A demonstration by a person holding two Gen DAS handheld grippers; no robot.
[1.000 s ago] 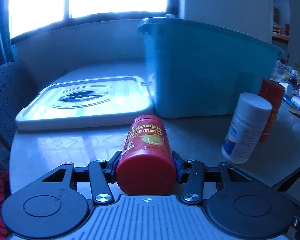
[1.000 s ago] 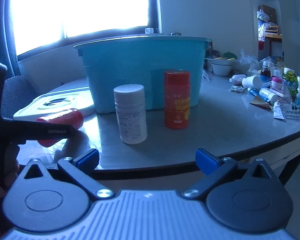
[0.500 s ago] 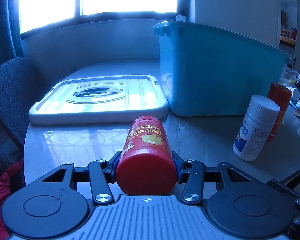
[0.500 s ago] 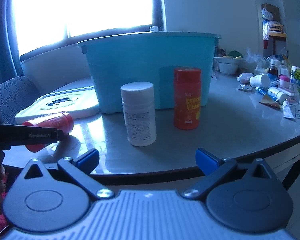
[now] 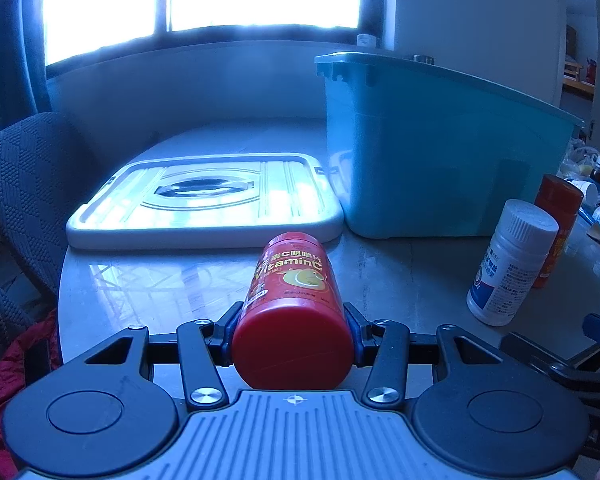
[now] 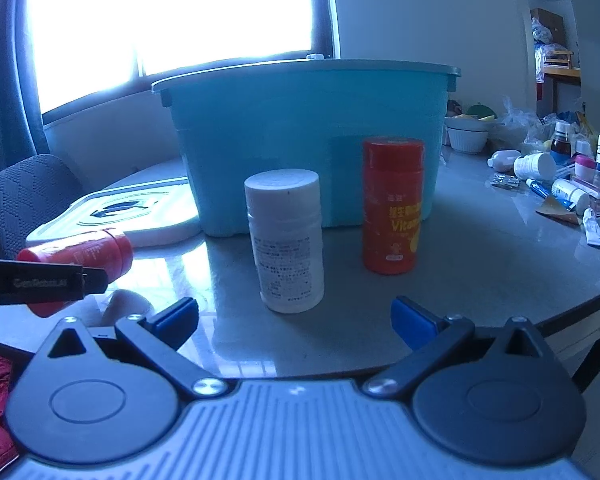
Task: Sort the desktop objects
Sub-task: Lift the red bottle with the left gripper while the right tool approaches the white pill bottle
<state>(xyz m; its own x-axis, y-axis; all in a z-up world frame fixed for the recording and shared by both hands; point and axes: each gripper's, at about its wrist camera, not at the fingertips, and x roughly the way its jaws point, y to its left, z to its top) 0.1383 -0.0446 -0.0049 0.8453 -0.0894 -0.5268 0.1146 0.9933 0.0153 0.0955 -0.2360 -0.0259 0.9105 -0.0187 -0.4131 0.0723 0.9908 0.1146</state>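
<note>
My left gripper [image 5: 294, 328] is shut on a red Vitamin C bottle [image 5: 294, 312], held lying along the fingers with its cap toward the camera, above the table's near edge. That bottle also shows at the left of the right wrist view [image 6: 80, 256]. My right gripper [image 6: 294, 320] is open and empty, just in front of a white pill bottle [image 6: 286, 240] standing on the table. A second red-orange vitamin bottle [image 6: 392, 206] stands right of it. Behind both stands a teal storage bin [image 6: 304, 140], also in the left wrist view [image 5: 440, 160].
The bin's white lid [image 5: 204, 200] lies flat on the table left of the bin. A dark fabric chair [image 5: 24, 184] stands at the left. Several small bottles, tubes and a white bowl [image 6: 466, 136] clutter the table's far right.
My left gripper has drawn back and swung left with the Vitamin C bottle, so the bin sits further right. My right gripper has moved closer to the white pill bottle.
</note>
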